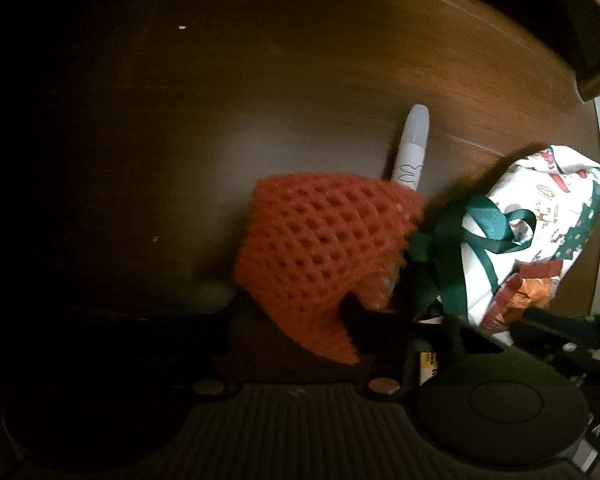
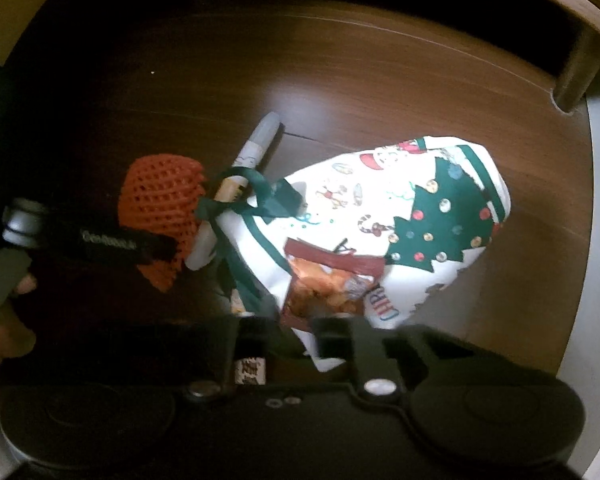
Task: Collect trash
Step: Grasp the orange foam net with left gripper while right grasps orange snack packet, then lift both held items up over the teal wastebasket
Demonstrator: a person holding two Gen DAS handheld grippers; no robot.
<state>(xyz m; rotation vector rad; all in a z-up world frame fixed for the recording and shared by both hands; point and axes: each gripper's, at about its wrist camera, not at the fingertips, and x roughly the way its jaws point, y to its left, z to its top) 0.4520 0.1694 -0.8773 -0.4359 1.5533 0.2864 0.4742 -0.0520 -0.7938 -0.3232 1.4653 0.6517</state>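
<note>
An orange foam fruit net [image 1: 324, 248] is held in my left gripper [image 1: 320, 320], low over the dark wooden table [image 1: 259, 80]. A white Christmas-print drawstring bag [image 2: 400, 232] with green ribbon [image 2: 259, 196] lies to its right, its mouth showing an orange snack wrapper [image 2: 324, 288]. My right gripper [image 2: 300, 328] is shut on the bag's near edge. The net [image 2: 163, 200] and the left gripper [image 2: 155, 244] also show in the right wrist view. A grey marker [image 1: 410, 148] lies behind the net.
The marker [image 2: 235, 192] lies between net and bag, partly under the ribbon. The table's curved right edge [image 2: 588, 200] is near the bag. A wooden shelf and post [image 2: 576, 76] stand at the far right.
</note>
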